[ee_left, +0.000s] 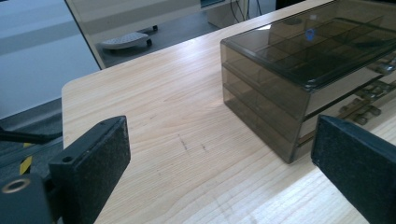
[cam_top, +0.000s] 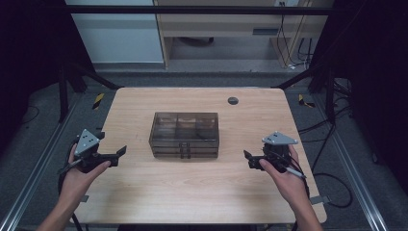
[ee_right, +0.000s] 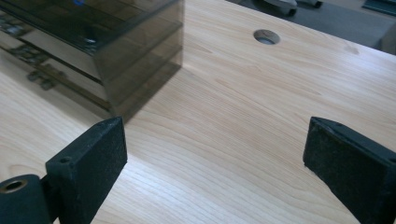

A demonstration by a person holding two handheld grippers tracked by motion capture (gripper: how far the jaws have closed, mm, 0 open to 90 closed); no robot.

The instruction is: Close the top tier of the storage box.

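A smoky translucent box of stacked drawers (cam_top: 184, 135) stands in the middle of the wooden table (cam_top: 202, 192), its drawer fronts and small handles facing the person. My left gripper (cam_top: 119, 153) hovers at the table's left side, open and holding nothing, its jaws pointing toward the box. In the left gripper view the drawer box (ee_left: 299, 79) lies ahead to the right, beyond the wide-apart jaws. My right gripper (cam_top: 249, 159) sits at the right side, open and holding nothing. The right gripper view has the drawer box's corner (ee_right: 116, 51) at upper left.
A round cable hole (cam_top: 233, 100) is set in the table near its far edge, also in the right gripper view (ee_right: 266, 37). Bare wood lies in front of the box and on both sides. Dark frame posts and cables surround the table.
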